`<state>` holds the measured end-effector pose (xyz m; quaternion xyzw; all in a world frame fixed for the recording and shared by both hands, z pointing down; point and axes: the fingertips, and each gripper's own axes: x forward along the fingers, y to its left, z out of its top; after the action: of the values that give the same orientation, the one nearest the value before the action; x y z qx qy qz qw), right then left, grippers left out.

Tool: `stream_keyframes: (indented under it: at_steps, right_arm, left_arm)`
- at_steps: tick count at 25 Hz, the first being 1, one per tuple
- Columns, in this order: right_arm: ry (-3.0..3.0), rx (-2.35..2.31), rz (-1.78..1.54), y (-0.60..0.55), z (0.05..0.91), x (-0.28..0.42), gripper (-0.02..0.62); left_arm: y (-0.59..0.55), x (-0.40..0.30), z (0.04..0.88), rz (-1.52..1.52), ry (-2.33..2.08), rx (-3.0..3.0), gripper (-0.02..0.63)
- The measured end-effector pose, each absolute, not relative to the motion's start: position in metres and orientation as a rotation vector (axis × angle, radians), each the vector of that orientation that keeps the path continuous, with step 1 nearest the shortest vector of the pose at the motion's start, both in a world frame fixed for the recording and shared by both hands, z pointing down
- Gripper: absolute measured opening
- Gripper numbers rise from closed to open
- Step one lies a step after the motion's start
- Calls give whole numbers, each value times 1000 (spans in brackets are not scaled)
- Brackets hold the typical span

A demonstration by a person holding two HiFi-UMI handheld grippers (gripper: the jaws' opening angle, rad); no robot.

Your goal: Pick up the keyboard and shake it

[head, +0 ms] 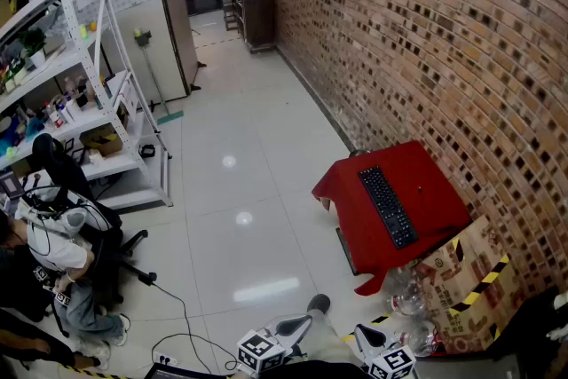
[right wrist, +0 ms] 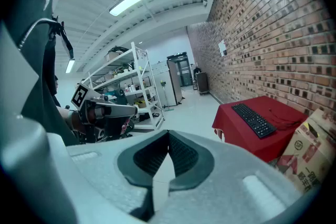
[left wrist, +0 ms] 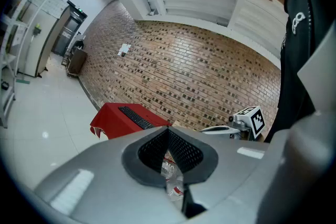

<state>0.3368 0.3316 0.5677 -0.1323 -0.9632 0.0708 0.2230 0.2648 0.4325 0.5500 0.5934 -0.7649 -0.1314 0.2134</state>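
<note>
- Left tool (left wrist: 169, 136) and right tool (right wrist: 168, 139): jaws together, nothing in them, both held low by the body (probably just carried, task not begun).
- Keyboard (head: 388, 206) lies flat along the red-draped bench (head: 435, 191), well apart from both tools.
- Brick wall (head: 461, 58) hems the bench's right side; cardboard box (head: 461, 280) crowds its near corner.
- Open floor (head: 248, 191) on the left looks like the way in.
</note>
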Motion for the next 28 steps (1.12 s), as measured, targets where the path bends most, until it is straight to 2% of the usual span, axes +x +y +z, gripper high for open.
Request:
stream_keyframes:
  at_steps: [8,20,28]
  right_arm:
    - [-2685,-305,234,296,581,265,-8]
    - [-2679,-238,263,181,572,129,-8]
    - [-2694,-122,349,109,577,100,-8]
  left_arm:
    - [402,196,555,-308,-2092,1692,14]
    - [280,54,542,-269,-2060,1712,14]
    - [208,17,531,-220,-1981,1771,14]
